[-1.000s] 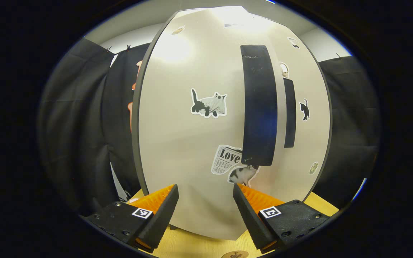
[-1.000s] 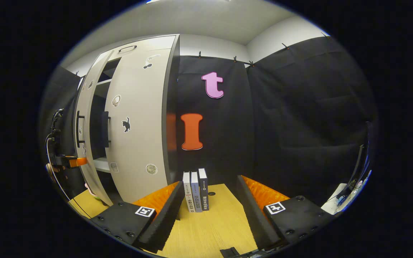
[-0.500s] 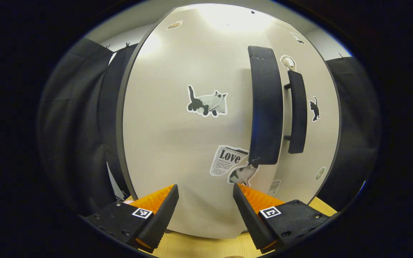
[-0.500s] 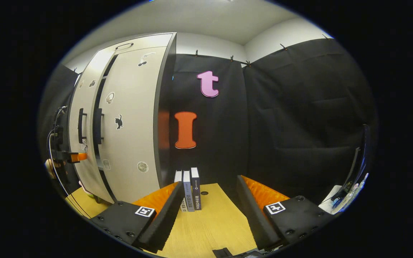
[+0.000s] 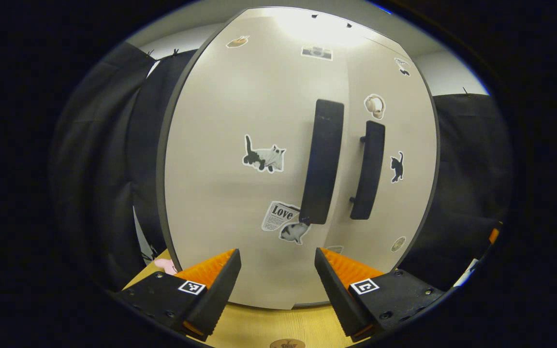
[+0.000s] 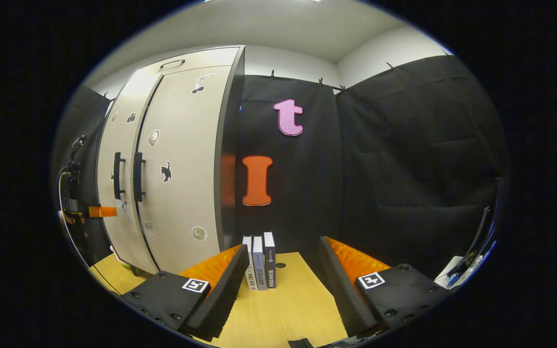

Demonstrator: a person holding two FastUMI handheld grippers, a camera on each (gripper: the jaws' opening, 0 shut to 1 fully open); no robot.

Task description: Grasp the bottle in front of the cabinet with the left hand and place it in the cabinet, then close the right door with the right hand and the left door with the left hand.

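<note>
The beige cabinet (image 5: pixel 240 203) stands right ahead in the left gripper view with both doors shut flush. The left door's black handle (image 5: pixel 323 162) and the right door's handle (image 5: pixel 368 170) hang side by side. My left gripper (image 5: pixel 277 270) is open and holds nothing, a short way in front of the left door's lower part. In the right gripper view the cabinet (image 6: pixel 182 193) stands at the left, doors shut, with the left gripper (image 6: pixel 95 211) beside it. My right gripper (image 6: pixel 283 268) is open and holds nothing over the wooden table (image 6: pixel 283 314). The bottle is hidden behind the doors.
Three upright books (image 6: pixel 260 261) stand on the table just right of the cabinet, ahead of my right gripper. A small pink object (image 5: pixel 166 265) lies at the cabinet's left foot. A round coaster (image 5: pixel 287 343) lies on the table (image 5: pixel 259 326) below my left gripper.
The left door swung fully shut and sits flush with the right one. My left gripper drew back from the door, so the handles look smaller. My right gripper barely moved.
</note>
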